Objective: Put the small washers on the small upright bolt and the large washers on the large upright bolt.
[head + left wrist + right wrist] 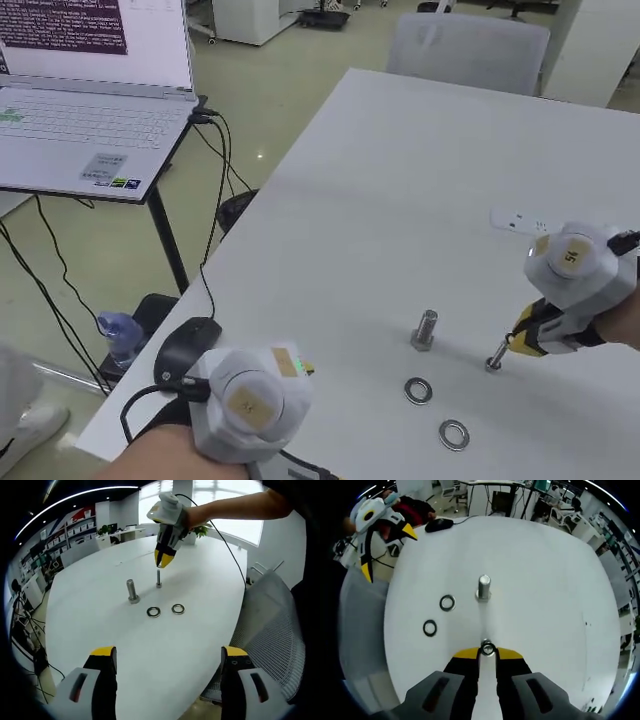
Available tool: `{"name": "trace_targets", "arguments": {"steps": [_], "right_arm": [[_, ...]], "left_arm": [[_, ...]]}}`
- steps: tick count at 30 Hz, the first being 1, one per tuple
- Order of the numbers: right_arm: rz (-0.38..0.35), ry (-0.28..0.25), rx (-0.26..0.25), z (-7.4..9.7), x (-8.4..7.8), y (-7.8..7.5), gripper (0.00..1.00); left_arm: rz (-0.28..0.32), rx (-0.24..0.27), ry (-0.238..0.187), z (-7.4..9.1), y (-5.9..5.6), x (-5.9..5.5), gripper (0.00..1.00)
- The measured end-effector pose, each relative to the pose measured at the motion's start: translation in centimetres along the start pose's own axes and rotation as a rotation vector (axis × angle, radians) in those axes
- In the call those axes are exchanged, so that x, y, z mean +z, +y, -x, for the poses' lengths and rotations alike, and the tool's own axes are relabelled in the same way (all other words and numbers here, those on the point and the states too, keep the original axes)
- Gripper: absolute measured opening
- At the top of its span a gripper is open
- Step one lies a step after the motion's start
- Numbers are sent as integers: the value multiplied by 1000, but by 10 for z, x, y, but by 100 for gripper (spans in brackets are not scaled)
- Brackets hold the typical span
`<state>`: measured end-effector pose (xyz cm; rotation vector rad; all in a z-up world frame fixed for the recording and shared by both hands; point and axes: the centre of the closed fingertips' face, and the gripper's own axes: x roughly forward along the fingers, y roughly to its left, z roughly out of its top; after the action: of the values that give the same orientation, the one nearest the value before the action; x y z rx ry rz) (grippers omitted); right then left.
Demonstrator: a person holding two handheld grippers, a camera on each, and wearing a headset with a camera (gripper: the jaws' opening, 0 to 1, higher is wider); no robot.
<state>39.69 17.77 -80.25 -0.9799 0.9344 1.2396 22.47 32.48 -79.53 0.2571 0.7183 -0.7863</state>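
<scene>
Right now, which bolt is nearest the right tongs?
The thin small bolt, just at the tips of the right tongs. The fat big bolt stands farther off.

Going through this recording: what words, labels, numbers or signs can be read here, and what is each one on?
"15" (tilted, uncertain): tan disc on top of the right gripper.
Second tan disc, on the left gripper: marking too faint to read.
Laptop screen: lines of text, too small to read.
Laptop stickers: too blurred to read.
</scene>
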Motion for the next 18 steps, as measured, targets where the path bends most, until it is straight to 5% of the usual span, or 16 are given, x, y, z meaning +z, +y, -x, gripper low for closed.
{"name": "trace_targets", "arguments": {"steps": [18], "right_arm": [[11,41,17,-17,-4,-3,13]], "left_arm": [[6,-17,4,-4,4,-3,92]]}}
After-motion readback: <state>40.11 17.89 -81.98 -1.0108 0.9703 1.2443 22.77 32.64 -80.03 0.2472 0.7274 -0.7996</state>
